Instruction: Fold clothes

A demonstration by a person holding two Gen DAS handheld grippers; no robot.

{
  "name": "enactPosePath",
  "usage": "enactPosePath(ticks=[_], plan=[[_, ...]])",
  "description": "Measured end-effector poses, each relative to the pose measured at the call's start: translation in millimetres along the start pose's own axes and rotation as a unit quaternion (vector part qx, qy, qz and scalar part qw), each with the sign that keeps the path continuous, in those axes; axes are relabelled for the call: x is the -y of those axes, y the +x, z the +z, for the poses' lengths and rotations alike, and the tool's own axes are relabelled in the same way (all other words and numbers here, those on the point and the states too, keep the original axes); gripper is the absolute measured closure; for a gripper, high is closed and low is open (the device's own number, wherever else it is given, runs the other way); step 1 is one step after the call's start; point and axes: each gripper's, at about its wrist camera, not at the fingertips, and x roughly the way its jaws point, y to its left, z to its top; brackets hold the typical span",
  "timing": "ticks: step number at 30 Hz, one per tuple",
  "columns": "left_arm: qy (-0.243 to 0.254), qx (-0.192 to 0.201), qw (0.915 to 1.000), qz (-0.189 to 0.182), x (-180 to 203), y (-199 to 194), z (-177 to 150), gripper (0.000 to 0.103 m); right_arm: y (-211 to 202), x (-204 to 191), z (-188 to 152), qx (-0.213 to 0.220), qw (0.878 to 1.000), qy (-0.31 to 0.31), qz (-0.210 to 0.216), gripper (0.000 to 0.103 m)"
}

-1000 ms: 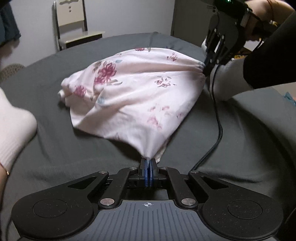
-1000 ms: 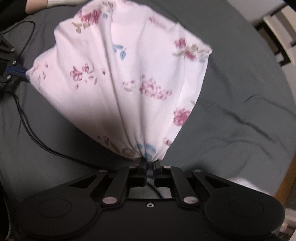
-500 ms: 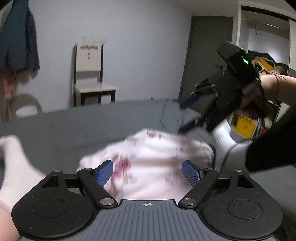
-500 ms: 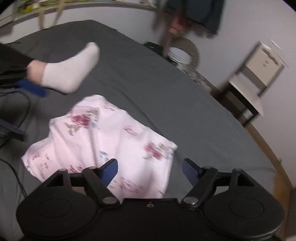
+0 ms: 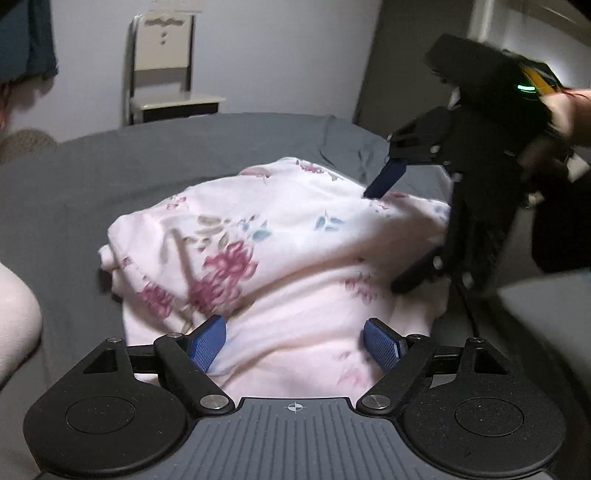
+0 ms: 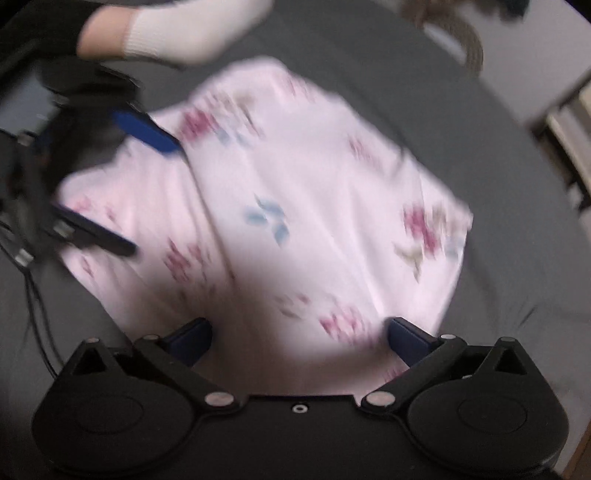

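Note:
A pale pink garment (image 5: 280, 251) with red and blue flowers lies bunched on the grey bedsheet (image 5: 92, 184). My left gripper (image 5: 295, 345) is open, low over its near edge, blue pads on either side of the cloth. In the right wrist view the same garment (image 6: 295, 221) is spread out and blurred, and my right gripper (image 6: 299, 341) is open above its near edge. The right gripper (image 5: 391, 229) also shows in the left wrist view, open over the garment's right side. The left gripper (image 6: 147, 188) appears open at the left of the right wrist view.
A person's white sock (image 6: 184, 26) rests on the bed beyond the garment, another sock (image 5: 14, 325) at the left. A pale chair (image 5: 166, 74) stands by the far wall. A black cable (image 6: 37, 314) trails over the sheet. A dark door (image 5: 413, 55) is at right.
One second ago both grippers were shut on the garment, holding it stretched. They let go, rose, and now both hang open low over the cloth, which lies slack on the bed.

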Motion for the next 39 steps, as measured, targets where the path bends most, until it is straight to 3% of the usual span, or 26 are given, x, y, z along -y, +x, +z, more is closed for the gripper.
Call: enactPosePath(ticks=[3,8,13,18,23,27,29,32,36,39], plan=[[-0.003,-0.003,1.0,-0.007,-7,-6,-6,0.021,1,7,-2,-0.005,1.0,0.021,0.006,0.0],[-0.037,-0.013,0.9992,-0.007,-16,-22,-11,0.021,-7,-10,-2,-0.03,0.999,-0.026,-0.021,0.0],[-0.044,0.035,0.9982,0.02,-23,-49,-22,0.021,-39,-32,8,-0.058,0.99,-0.106,-0.078,0.0],[-0.087,0.055,0.9945,0.019,-32,-64,-25,0.021,-79,-73,21,-0.056,0.971,-0.198,-0.119,0.0],[-0.109,0.071,0.9915,0.008,-33,-71,-28,0.02,-95,-133,21,-0.035,0.938,-0.312,-0.145,0.0],[-0.113,0.073,0.9909,0.007,-31,-73,-35,0.02,-96,-160,12,0.001,0.921,-0.352,-0.168,0.0],[-0.12,0.075,0.99,-0.001,-31,-76,-36,0.02,-92,-169,9,0.0,0.914,-0.356,-0.193,0.0],[-0.129,0.084,0.988,-0.008,-32,-80,-38,0.02,-79,-179,7,-0.01,0.924,-0.312,-0.222,0.0],[-0.121,0.092,0.9884,0.003,-28,-87,-41,0.02,-72,-200,-8,-0.017,0.936,-0.27,-0.226,0.0],[-0.102,0.09,0.9905,0.02,-20,-92,-39,0.02,-71,-222,-22,-0.015,0.929,-0.29,-0.23,0.0]])
